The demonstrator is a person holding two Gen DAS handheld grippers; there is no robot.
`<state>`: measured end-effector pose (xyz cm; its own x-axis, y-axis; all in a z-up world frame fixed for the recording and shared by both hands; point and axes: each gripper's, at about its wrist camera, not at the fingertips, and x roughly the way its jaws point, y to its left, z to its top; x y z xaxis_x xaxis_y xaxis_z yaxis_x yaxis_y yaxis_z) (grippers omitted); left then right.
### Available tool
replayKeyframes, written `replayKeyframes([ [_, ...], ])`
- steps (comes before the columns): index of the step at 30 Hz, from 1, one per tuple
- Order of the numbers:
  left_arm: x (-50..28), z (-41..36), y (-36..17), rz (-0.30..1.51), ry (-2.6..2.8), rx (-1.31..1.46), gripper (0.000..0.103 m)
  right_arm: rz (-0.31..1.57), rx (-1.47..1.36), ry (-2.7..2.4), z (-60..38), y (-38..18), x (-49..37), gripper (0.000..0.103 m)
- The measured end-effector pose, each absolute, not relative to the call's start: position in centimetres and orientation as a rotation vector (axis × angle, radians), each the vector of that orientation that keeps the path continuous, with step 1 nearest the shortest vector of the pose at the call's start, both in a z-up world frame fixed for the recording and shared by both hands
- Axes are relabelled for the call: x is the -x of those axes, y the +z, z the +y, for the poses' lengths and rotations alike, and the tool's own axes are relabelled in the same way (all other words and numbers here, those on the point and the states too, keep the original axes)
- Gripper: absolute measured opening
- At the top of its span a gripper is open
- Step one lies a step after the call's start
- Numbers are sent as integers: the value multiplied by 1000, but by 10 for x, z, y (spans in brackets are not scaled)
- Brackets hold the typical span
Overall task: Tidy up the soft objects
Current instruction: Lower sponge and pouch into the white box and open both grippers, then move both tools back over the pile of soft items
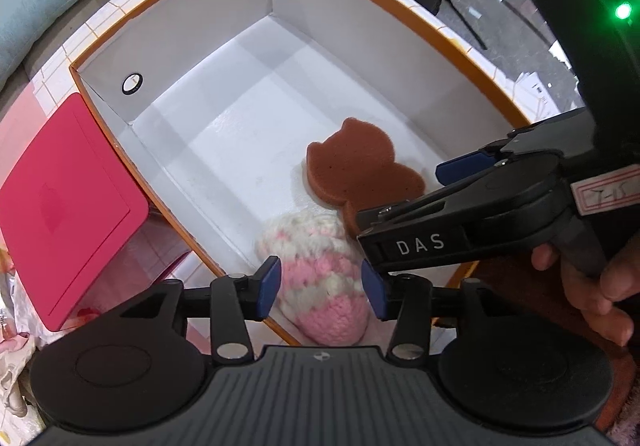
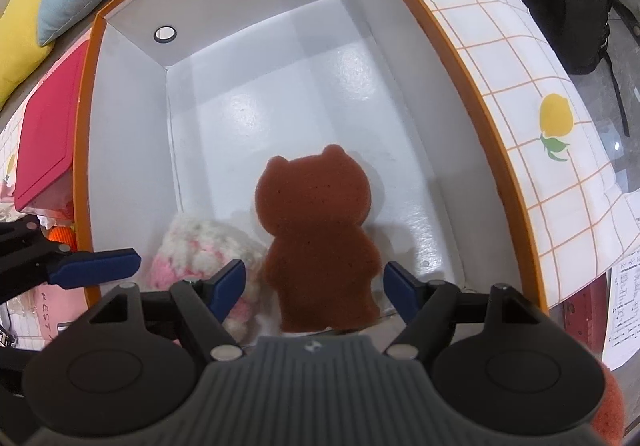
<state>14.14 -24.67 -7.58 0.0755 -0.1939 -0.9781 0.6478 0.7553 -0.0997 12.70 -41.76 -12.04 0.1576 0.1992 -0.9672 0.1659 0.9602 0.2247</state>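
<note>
Both sets of fingers stand open, gripping nothing: the left gripper (image 1: 320,288) straddles the pink knitted toy (image 1: 320,278), the right gripper (image 2: 316,286) the brown bear sponge (image 2: 320,230). The two touch inside the orange-rimmed box (image 1: 224,58), a red lid (image 1: 68,206) beside it.

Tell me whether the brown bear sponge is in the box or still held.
In the box, released. The brown bear sponge lies flat on the white floor of the box, and the right gripper pads stand clear of its sides.

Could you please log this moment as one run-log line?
left claw: open over knitted toy | right claw: open over bear sponge | both in box
</note>
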Motion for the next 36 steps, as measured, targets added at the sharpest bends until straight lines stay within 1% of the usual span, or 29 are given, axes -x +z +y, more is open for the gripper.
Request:
replayKeyframes([
  [1, -141, -244, -74, 1353, -659, -404, 59, 1417, -304, 23, -417, -120, -127, 75],
  [7, -136, -229, -53, 1299, -686, -337, 60, 1369, -303, 19, -414, -105, -121, 77],
  [10, -128, -217, -41, 1225, -700, -317, 65, 1332, -307, 18, -414, -96, -117, 79],
  [13, -118, -202, -30, 1160, -708, -295, 65, 1292, -276, -3, -410, -84, -111, 79],
  [18, -97, -159, -14, 1012, -725, -187, 66, 1142, -236, -8, -396, -55, -93, 79],
  [22, -80, -122, -12, 939, -637, -136, 68, 1015, -246, 35, -374, -35, -79, 79],
  [27, -60, -74, -13, 904, -509, -74, 68, 949, -275, 129, -332, -27, -70, 79],
  [31, -48, -36, -20, 918, -406, -23, 68, 953, -281, 240, -290, -30, -67, 79],
  [36, -31, 14, -30, 933, -273, 55, 68, 975, -191, 338, -239, -39, -66, 79],
])
